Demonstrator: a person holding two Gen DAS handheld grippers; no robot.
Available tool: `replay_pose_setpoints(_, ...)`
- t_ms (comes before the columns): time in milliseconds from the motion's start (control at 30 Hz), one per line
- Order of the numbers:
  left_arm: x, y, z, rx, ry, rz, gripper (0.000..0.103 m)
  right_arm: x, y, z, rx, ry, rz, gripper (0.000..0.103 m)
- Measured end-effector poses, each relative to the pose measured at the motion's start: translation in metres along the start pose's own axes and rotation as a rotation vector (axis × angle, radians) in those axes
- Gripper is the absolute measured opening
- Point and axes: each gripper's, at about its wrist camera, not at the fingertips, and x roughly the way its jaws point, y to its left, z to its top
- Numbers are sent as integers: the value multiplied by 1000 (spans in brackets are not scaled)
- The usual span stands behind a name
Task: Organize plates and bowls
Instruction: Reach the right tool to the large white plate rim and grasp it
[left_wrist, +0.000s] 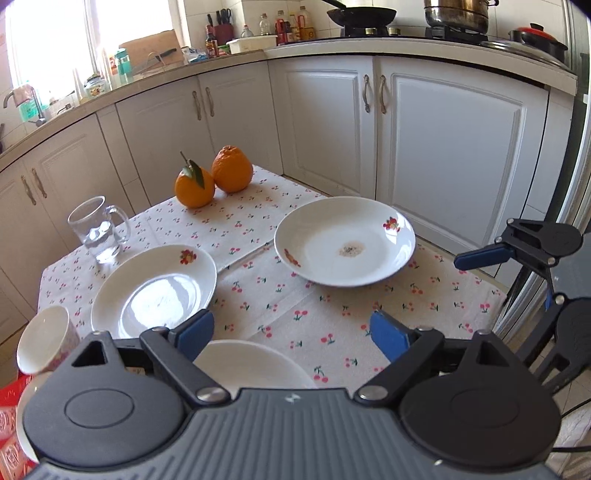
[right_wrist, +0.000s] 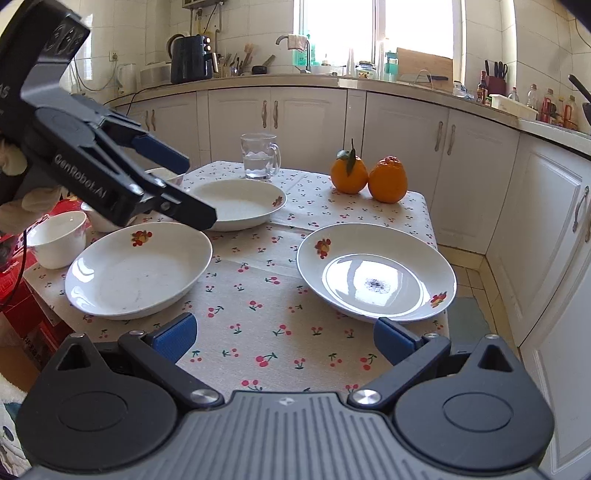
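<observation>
Left gripper (left_wrist: 291, 336), jaws spread wide with nothing between them, above the cherry-print surface (left_wrist: 280, 314), one plate rim (left_wrist: 251, 363) just beneath. Right gripper (right_wrist: 284, 341), jaws equally wide and empty, over the near cloth.

Plates: three, all upright, hollows facing up; being round, they show no long axis. In the right wrist view: near-left plate (right_wrist: 136, 269), far plate (right_wrist: 240, 203), and right plate (right_wrist: 376, 273) with a dark speck at its centre.

Bowls: at least two at the left edge of the surface, one upright (right_wrist: 57, 238), a second (right_wrist: 162, 175) largely hidden behind the left gripper.

Only the left wrist view shows the stove with a pan (left_wrist: 362, 16). Glass mug (right_wrist: 260, 155) and two oranges (right_wrist: 369, 173) stand at the far side.
</observation>
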Motion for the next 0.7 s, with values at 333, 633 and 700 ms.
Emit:
replay_pose_setpoints(333,-21,-9,-65,-24,-9,103,91,2,9,-10,58,13,-2,103)
replay_pose_setpoints(633,-45,2,-112,-98,10,163,91,17,21,-12,69,54,34,103)
replay_pose_setpoints(700,-48,6,-121,-116,18,175,92,19,23,-9,63,54,47,103)
